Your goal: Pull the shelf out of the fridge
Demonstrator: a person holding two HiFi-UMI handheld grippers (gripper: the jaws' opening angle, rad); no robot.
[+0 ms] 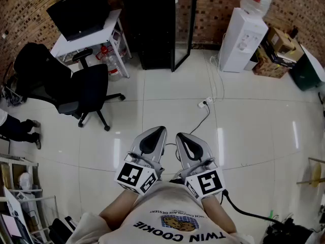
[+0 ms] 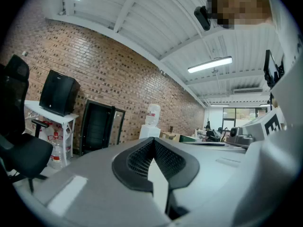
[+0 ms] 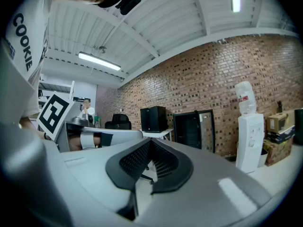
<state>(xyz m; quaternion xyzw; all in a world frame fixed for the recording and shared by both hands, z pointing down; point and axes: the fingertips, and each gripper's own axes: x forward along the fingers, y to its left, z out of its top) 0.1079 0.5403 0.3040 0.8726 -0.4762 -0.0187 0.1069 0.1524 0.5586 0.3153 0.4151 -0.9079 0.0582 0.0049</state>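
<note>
The black fridge (image 1: 160,27) stands against the far brick wall with its glass door (image 1: 184,24) swung open. No shelf can be made out inside its dark interior. I hold both grippers close to my chest, far from the fridge across the white tiled floor. My left gripper (image 1: 159,130) and my right gripper (image 1: 180,135) sit side by side, both shut with nothing between the jaws. The fridge (image 2: 97,126) shows small and distant over the left gripper (image 2: 153,144). In the right gripper view the fridge (image 3: 194,129) is just as far beyond the right gripper (image 3: 150,144).
A black office chair (image 1: 84,93) stands left of the path to the fridge. A white desk (image 1: 86,37) with a black monitor (image 1: 78,11) sits beside it. A water dispenser (image 1: 244,34) and cardboard boxes (image 1: 277,50) are right of the fridge. A power strip (image 1: 205,103) and cable lie on the floor.
</note>
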